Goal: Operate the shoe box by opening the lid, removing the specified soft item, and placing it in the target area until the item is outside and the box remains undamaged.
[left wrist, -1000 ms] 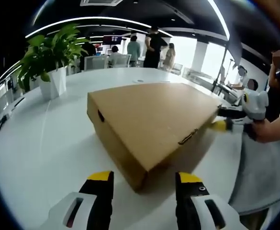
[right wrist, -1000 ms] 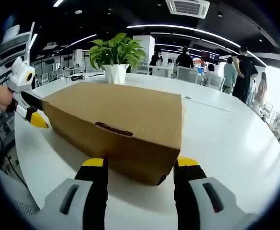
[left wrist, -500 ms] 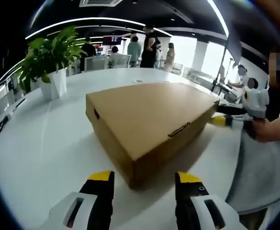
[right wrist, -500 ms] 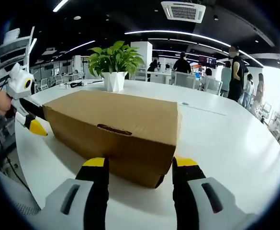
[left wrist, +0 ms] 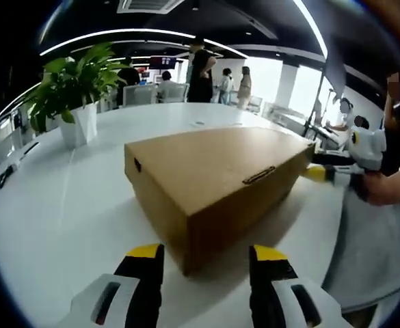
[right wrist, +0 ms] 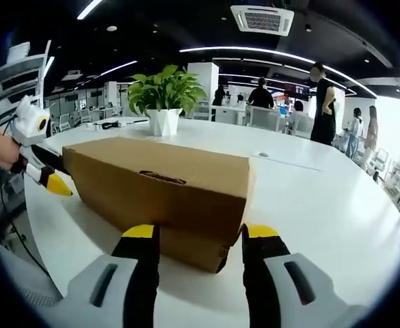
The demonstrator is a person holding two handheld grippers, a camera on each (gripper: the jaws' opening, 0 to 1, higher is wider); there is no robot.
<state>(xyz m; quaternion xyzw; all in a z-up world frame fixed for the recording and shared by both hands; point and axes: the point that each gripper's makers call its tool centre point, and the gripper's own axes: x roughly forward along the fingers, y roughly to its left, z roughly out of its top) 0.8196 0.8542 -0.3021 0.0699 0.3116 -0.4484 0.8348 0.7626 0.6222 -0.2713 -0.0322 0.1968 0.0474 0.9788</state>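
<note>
The white desk [left wrist: 63, 205] carries everything and spreads ahead of and to both sides of each claw. On it the closed shoe box [left wrist: 213, 178] lies just ahead of the left claw [left wrist: 203, 256], one lower corner nearly between its yellow tips; in the right gripper view the shoe box [right wrist: 158, 191] is seen end-on, with a corner just ahead of the right claw [right wrist: 200, 236]. The lid is judged to be on and not yet lifted; the soft item cannot be seen, being presumably inside. A potted plant [left wrist: 73, 92] stands well beyond the box, off to the left of the left claw.

Both claws are spread apart and nothing is held between their jaws.

The step in hand is judged to be the opening of the lid. It would best be done with the box steadied at one end by one claw while the lid's lower edge is caught by the other, near the small slot [right wrist: 162, 177] in the side wall. The lid should be raised evenly and gently, so that the cardboard is not creased or torn.
</note>
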